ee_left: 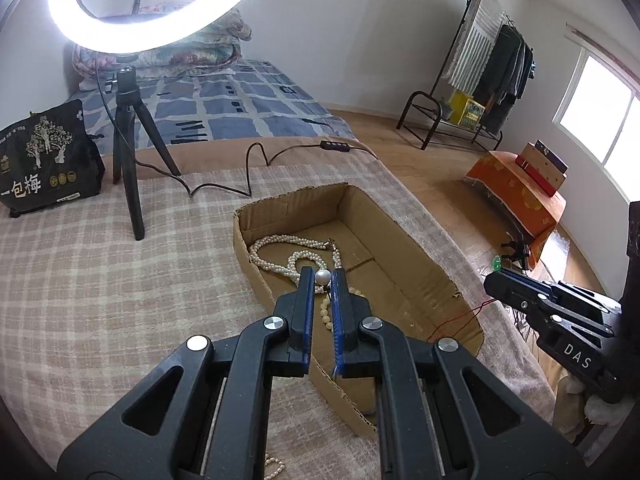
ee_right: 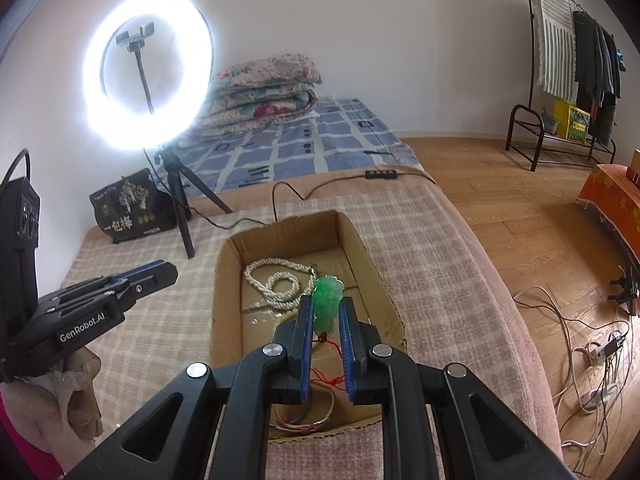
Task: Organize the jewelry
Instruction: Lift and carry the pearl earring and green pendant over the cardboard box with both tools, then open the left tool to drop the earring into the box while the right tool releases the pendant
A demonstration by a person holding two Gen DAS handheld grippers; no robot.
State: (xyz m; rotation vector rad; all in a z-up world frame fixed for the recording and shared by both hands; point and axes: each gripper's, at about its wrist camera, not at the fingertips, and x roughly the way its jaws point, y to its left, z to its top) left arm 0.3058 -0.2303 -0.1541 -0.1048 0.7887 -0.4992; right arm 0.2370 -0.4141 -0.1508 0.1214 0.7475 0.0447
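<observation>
Left gripper (ee_left: 322, 280) nearly closed, pinching one large pearl (ee_left: 322, 276) at the very fingertips above the near-left wall of the cardboard box (ee_left: 420, 276); round bead, tip-only grip, so likely to squirt out and roll across the blanket. Right gripper (ee_right: 326, 312) clamped on a green jade pendant (ee_right: 327, 304) over the box's middle; dangling red cord (ee_right: 328, 376) liable to snag the coiled pearl necklace (ee_right: 276, 286)

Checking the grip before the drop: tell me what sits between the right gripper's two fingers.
In the right wrist view, a green jade pendant sits clamped between the right gripper fingers, its red cord trailing down over the cardboard box.
</observation>
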